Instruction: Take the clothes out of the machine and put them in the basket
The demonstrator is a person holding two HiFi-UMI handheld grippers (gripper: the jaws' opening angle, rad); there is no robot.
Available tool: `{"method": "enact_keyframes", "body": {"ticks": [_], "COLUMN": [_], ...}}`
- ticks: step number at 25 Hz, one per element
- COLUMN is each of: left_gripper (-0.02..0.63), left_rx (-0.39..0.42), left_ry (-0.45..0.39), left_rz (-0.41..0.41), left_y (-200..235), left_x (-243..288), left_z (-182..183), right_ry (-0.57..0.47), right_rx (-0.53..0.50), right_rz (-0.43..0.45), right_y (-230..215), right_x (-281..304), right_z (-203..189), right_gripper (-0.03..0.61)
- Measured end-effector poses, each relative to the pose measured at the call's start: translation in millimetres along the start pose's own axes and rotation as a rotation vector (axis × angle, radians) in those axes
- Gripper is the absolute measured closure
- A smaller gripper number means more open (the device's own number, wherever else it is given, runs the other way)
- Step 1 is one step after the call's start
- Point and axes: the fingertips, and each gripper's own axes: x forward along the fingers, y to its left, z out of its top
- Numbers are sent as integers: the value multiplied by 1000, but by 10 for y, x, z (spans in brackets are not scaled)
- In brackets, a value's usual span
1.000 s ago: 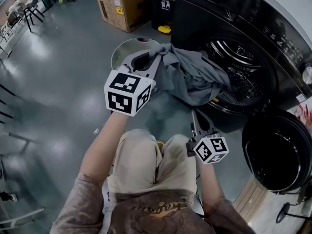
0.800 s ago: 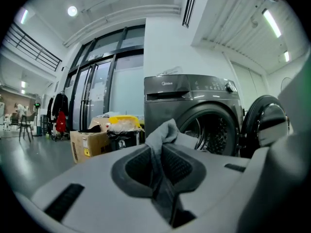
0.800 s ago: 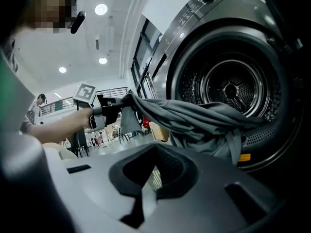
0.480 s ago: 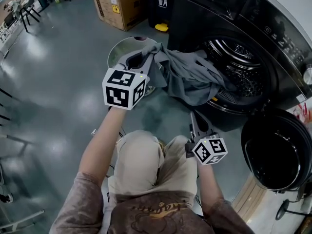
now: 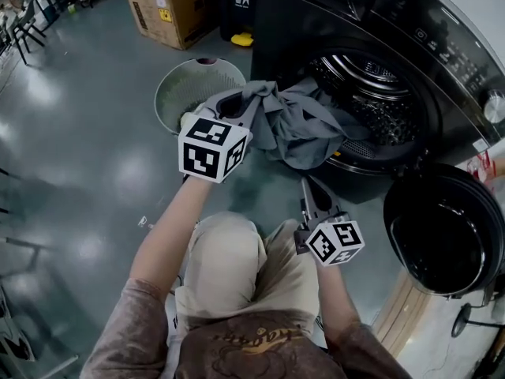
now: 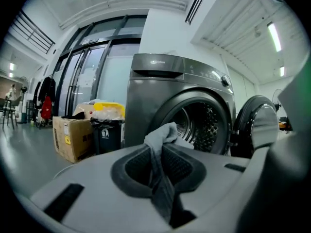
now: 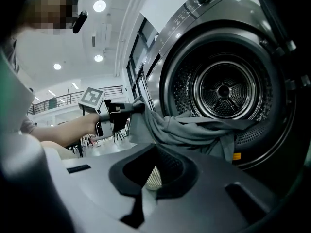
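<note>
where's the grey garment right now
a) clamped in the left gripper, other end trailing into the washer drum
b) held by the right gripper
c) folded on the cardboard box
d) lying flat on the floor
a: the left gripper is shut on one end of the grey garment, and the rest stretches back over the rim into the washer drum. The right gripper is below it, apart from the cloth.

Your left gripper (image 5: 252, 99) hides the near rim of the basket (image 5: 183, 87) from overhead; the cardboard box (image 5: 170, 10) runs off the top edge.
</note>
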Motion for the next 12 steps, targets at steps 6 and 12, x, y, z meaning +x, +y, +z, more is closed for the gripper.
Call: {"method": "enact_keyframes", "body": {"ticks": [6,12], "left_gripper": [555,546], "left_rx": [-11,23], "left_ry": [30,81], "left_rz": [-100,-146], "left_y": [-356,-649], "left_x": [338,597], "left_z": [-201,-466], "right_ry": [-9,-16], "right_rx": [0,8], "right_rz": [-79,-135], "right_y": [-225,-402], "right_x": [-203,-380], "right_z": [5,-13], "right_gripper": [581,581]}}
